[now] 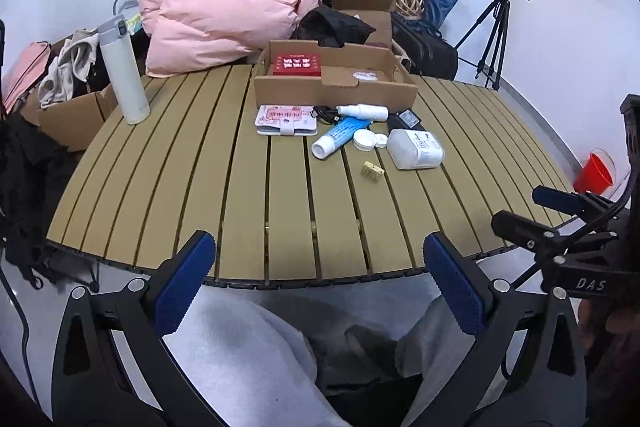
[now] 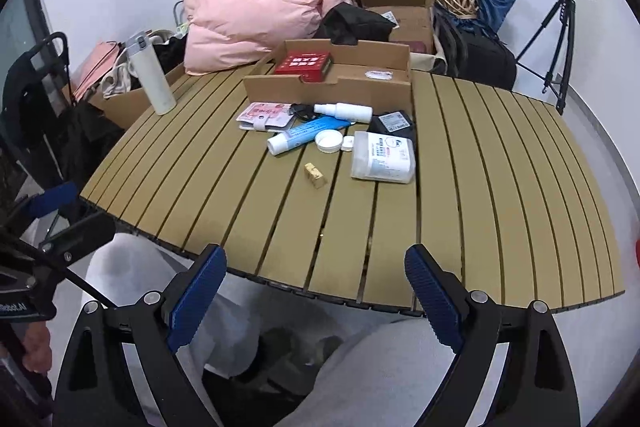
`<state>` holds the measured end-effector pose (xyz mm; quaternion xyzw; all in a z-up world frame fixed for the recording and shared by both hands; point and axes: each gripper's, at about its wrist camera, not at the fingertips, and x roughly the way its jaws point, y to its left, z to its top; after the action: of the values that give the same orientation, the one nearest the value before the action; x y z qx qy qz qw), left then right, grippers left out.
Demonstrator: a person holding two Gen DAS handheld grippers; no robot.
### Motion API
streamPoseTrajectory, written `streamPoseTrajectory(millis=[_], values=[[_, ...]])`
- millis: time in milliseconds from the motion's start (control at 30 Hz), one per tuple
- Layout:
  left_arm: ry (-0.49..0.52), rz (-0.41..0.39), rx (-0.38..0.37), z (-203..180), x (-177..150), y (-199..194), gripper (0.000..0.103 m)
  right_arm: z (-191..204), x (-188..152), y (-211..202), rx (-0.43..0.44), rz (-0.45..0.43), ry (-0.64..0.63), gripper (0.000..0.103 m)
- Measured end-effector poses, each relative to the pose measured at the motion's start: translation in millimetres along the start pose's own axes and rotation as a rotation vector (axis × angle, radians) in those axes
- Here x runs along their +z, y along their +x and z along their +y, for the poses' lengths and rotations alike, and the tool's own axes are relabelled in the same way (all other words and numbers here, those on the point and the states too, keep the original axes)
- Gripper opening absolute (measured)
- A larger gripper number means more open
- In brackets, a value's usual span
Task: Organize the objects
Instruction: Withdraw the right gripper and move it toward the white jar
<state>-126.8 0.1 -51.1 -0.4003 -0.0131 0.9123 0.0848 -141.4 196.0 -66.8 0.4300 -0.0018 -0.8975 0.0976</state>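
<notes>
A low cardboard box (image 1: 332, 87) (image 2: 328, 89) stands at the back of the slatted table (image 1: 200, 187) (image 2: 480, 187), holding a red box (image 1: 297, 63) (image 2: 303, 63). In front of it lie a pink wallet (image 1: 286, 119) (image 2: 262, 115), a white spray bottle (image 1: 362, 111) (image 2: 344, 111), a blue tube (image 1: 340, 137) (image 2: 304, 135), a white cap (image 1: 365, 139) (image 2: 329, 139), a black adapter (image 1: 405, 119) (image 2: 394, 123), a white flat bottle (image 1: 416, 149) (image 2: 383, 157) and a small yellow block (image 1: 372, 171) (image 2: 315, 175). My left gripper (image 1: 319, 279) and right gripper (image 2: 316, 291) are open and empty, held off the table's near edge.
A white thermos (image 1: 123, 71) (image 2: 152, 75) stands at the table's back left. Pink bedding (image 1: 216, 11) (image 2: 256, 11), boxes and bags pile up behind. A tripod (image 1: 494, 31) (image 2: 560, 35) stands at the right, a red cup (image 1: 594, 173) on the floor.
</notes>
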Motion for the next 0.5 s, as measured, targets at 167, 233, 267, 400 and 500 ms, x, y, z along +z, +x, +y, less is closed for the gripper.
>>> streamPoseTrajectory(millis=[167,233,267,400,500], values=[[-0.011,0.02,-0.014,-4,8,26,0.103,-13,2,13,0.004,0.013,0.02,0.093],[-0.003,0.027,-0.015,-8,13,38,0.103,-20,4,19,-0.005,0.02,0.028,0.093],[0.003,0.031,-0.019,-11,16,46,0.103,-25,5,23,-0.008,0.019,0.036,0.093],[-0.022,0.06,-0.051,-16,28,72,0.102,-43,11,40,-0.036,0.029,0.058,0.093],[-0.015,0.072,-0.063,-22,35,91,0.102,-57,15,53,-0.059,0.04,0.071,0.093]])
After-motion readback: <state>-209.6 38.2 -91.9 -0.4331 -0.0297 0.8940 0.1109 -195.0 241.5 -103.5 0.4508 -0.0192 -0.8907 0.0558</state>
